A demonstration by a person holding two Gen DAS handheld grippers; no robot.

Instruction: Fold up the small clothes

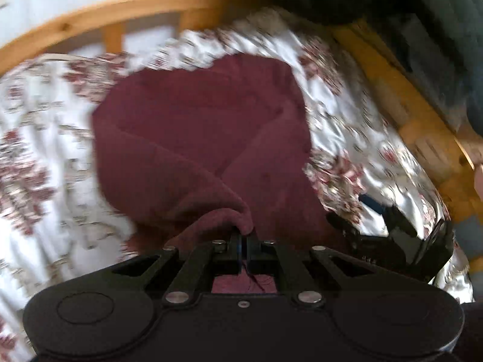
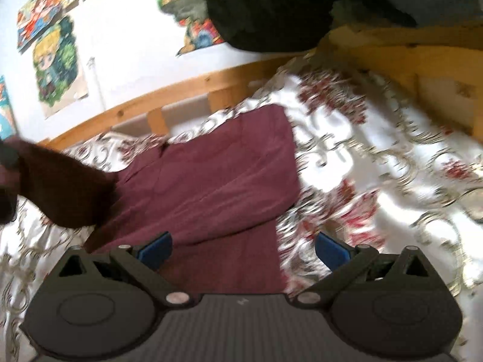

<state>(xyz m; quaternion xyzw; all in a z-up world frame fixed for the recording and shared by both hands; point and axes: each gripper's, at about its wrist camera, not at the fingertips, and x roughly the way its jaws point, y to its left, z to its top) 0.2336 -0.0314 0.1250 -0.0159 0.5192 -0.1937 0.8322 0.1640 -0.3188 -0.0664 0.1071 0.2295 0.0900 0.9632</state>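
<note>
A maroon garment (image 1: 199,126) lies on a floral bedspread (image 1: 39,126). My left gripper (image 1: 244,235) is shut on a bunched edge of the garment at its near side and lifts that fold. In the right wrist view the same garment (image 2: 217,175) lies spread in the middle. My right gripper (image 2: 241,249) is open with blue pads (image 2: 157,249), hovering just above the garment's near right edge, holding nothing. The right gripper also shows in the left wrist view (image 1: 392,235) at the lower right. The left side of the garment rises toward the left edge of the right wrist view.
A wooden bed rail (image 2: 169,90) runs along the far side, with a white wall and colourful posters (image 2: 57,63) behind. A dark bundle of fabric (image 2: 271,6) sits at the far end. A wooden frame (image 1: 422,114) bounds the right side.
</note>
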